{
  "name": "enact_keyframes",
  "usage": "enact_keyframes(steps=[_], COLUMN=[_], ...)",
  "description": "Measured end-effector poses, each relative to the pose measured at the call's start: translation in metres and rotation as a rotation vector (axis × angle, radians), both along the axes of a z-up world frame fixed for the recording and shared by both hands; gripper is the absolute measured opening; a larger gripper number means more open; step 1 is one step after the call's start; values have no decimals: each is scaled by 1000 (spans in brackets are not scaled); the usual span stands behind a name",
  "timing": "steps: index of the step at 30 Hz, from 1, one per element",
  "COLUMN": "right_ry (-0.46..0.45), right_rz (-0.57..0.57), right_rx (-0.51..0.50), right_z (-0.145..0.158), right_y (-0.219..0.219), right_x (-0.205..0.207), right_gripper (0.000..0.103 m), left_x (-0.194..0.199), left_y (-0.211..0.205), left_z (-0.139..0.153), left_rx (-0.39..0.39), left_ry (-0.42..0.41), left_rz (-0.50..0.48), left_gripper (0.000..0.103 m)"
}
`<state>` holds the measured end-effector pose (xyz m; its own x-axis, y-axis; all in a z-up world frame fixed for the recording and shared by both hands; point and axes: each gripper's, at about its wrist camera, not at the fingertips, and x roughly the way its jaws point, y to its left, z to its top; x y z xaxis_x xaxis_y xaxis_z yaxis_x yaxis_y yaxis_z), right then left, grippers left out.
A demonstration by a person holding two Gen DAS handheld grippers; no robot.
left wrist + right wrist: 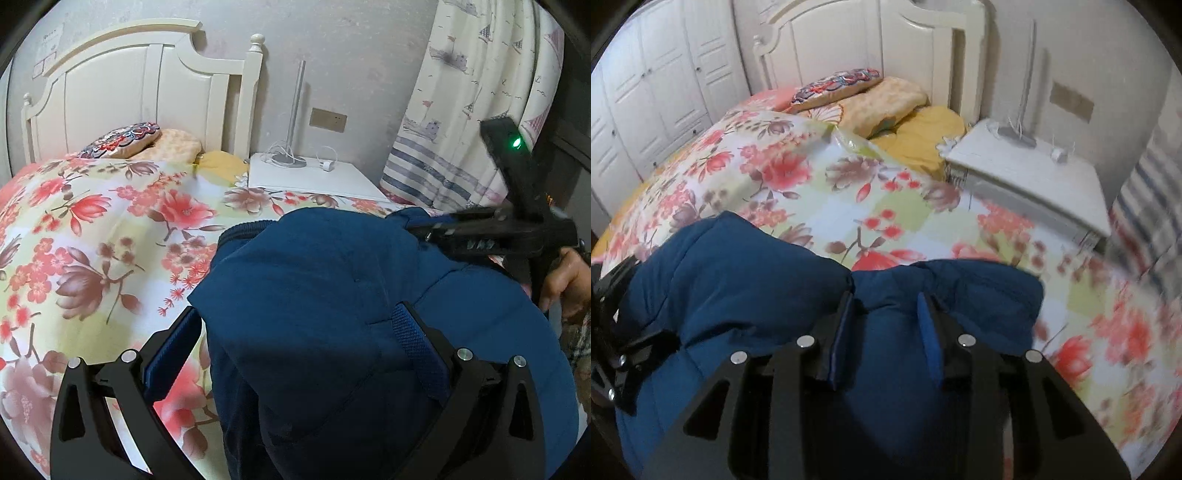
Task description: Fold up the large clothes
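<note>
Lying bunched on the near part of the floral quilt (92,221), a blue padded jacket (332,295) is gripped from two sides
A fold of it is pinched between the narrowed jaws of the right gripper (886,332); the left gripper (299,332) is spread wide, with the jacket's bulk lying between its fingers and no squeeze visible
</note>
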<state>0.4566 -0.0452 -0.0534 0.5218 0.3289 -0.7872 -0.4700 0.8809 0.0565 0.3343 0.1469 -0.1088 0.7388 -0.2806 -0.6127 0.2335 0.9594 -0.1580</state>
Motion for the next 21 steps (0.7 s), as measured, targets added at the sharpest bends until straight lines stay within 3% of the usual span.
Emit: enact_keyframes(steps=[3, 6, 8, 10, 13, 15, 18, 19, 21], right_ry=[-51, -56, 67, 48, 88, 24, -33, -23, 25], right_rz=[-121, -243, -193, -176, -160, -160, -81, -52, 24], right_rx=[151, 166, 127, 113, 24, -34, 82, 80, -64], right_z=[20, 12, -23, -34, -21, 1, 29, 27, -5], right_y=[-30, -50, -38, -28, -20, -11, 6, 15, 53], right_x=[-3, 8, 22, 23, 27, 18, -5, -9, -12], right_gripper=[36, 36, 36, 36, 36, 36, 37, 37, 37], left_x=[-1, -1, 0, 1, 1, 0, -2, -2, -2], left_y=[-1, -1, 0, 5, 10, 8, 6, 7, 8], left_z=[0, 0, 0, -2, -4, -3, -3, -3, -2], left_rx=[0, -6, -10, -30, -72, -60, -52, -55, -59], left_ry=[-2, 0, 2, 10, 26, 23, 18, 20, 19], left_rz=[1, -1, 5, 22, 9, 11, 13, 12, 16], left_gripper=[99, 99, 99, 99, 99, 99, 99, 99, 99])
